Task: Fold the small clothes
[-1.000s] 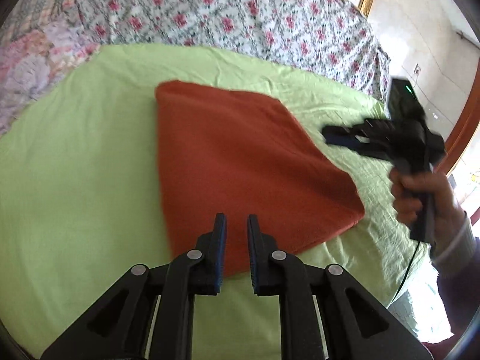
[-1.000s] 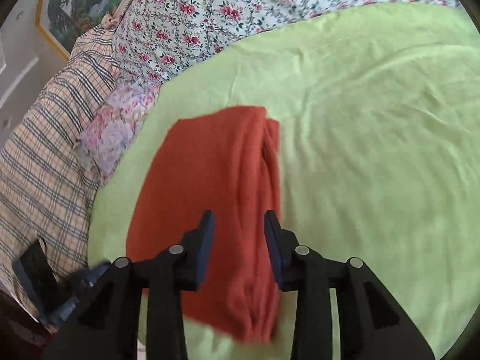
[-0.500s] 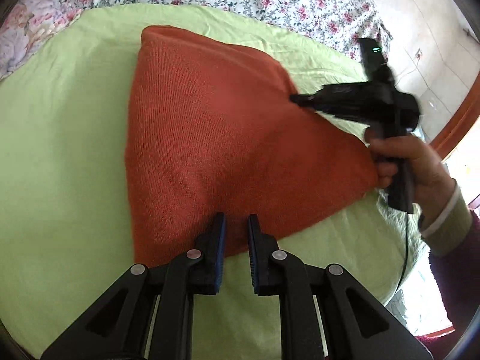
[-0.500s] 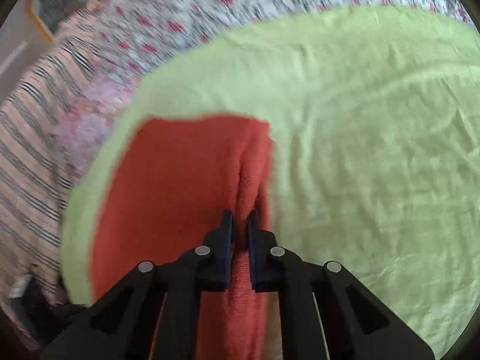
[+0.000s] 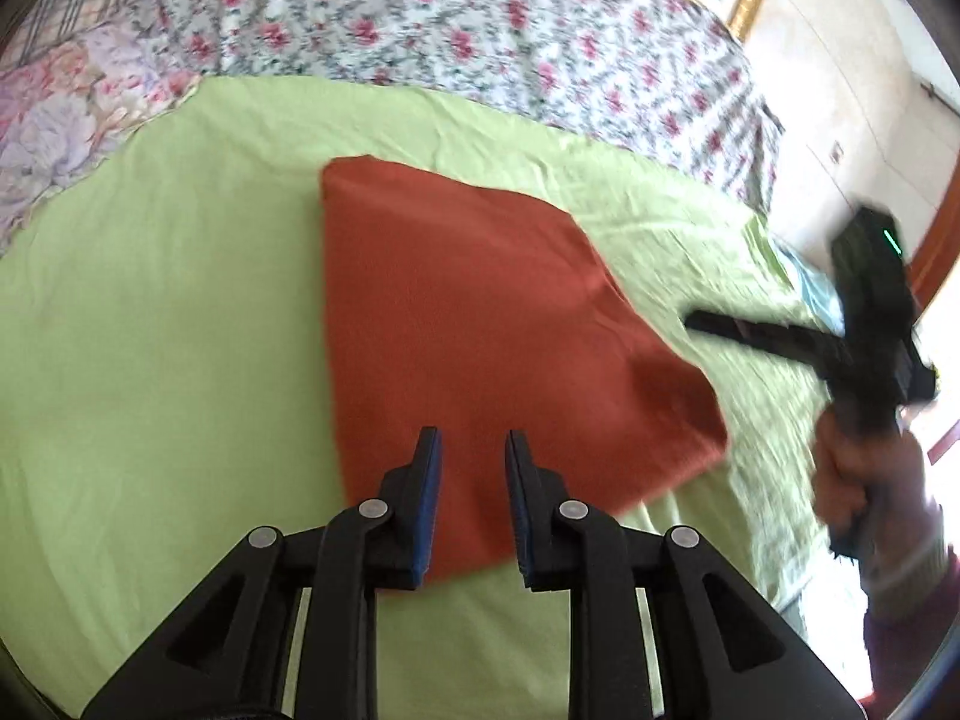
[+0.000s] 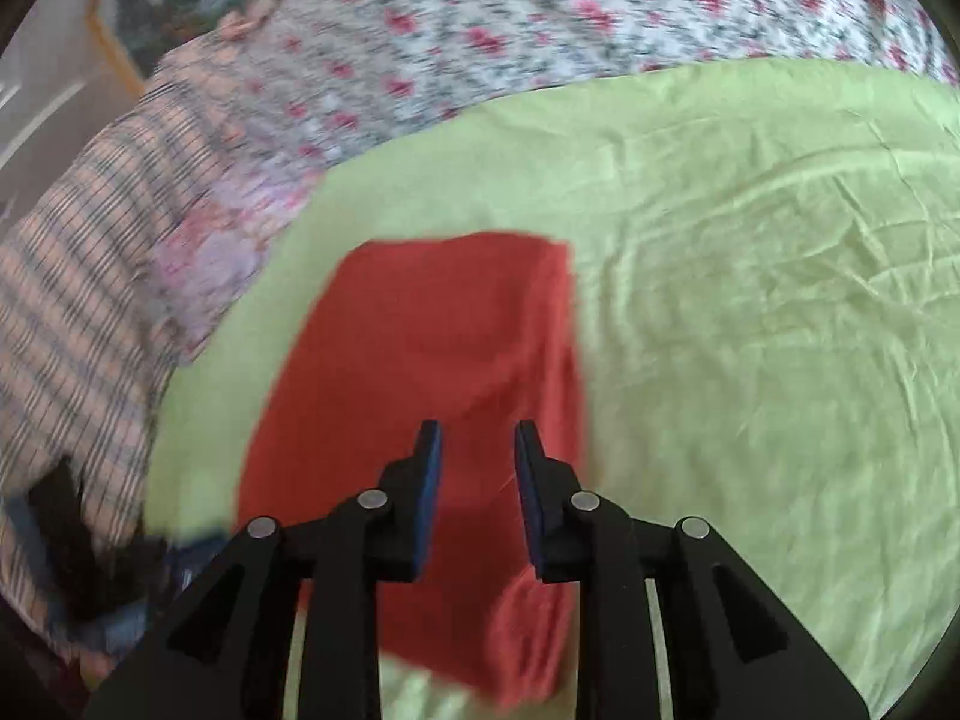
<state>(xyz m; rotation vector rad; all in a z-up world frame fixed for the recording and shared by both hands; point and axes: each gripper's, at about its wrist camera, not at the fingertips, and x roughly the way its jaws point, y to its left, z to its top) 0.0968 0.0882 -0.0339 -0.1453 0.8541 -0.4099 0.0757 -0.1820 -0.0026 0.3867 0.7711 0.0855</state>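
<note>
Green sheet carries the folded red garment, which the left gripper has let go of, jaws opening with nothing pinched. Seen from the right wrist, the right gripper has also released the garment's doubled edge and is opening; the fold looks finished, with clear sheet to the right.

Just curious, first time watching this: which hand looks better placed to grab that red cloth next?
Probably the left. Its tool hangs right over the near edge of the red cloth, jaws opening, empty. The right tool sits off the cloth's far side, over the green sheet.
</note>
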